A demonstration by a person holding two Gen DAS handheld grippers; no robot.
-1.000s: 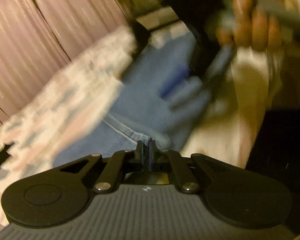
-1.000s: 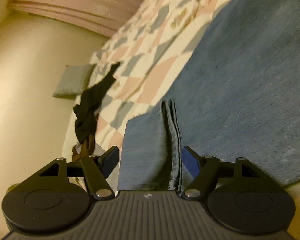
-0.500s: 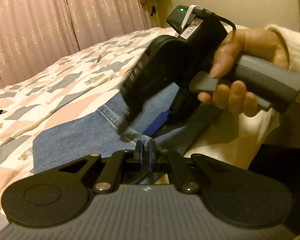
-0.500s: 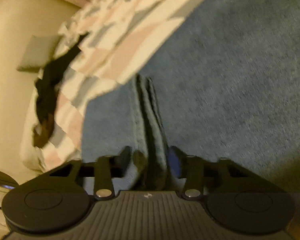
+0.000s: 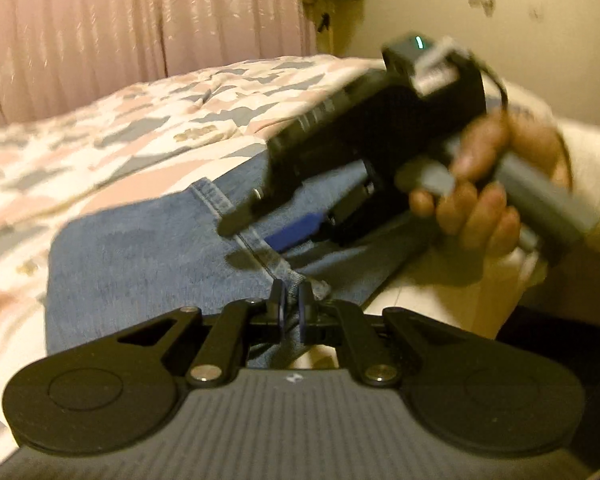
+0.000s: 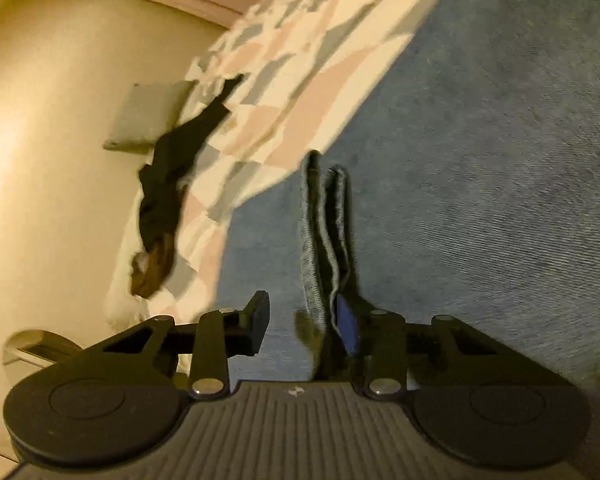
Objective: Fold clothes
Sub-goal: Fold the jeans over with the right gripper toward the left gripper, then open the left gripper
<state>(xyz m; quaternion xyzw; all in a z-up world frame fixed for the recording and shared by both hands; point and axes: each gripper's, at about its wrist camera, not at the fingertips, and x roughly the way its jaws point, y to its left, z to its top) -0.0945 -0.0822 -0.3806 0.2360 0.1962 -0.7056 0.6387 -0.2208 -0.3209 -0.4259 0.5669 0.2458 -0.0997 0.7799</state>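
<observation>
Currently we see the left hand-held gripper (image 5: 291, 300) pressed together, pinching the hem corner of the jeans (image 5: 152, 256), which lie flat on the bed (image 5: 140, 128). Denim runs toward 10 o'clock from it; the hem seam toward 12. Our right hand-held gripper (image 6: 304, 320) is spread, the hem edge between its fingers, nearer the right one, apparently free. A black garment (image 6: 172, 184) sits at 10 o'clock, well apart; nothing obstructs.

Jeans (image 5: 148, 264) on quilted bed (image 5: 148, 128)
</observation>
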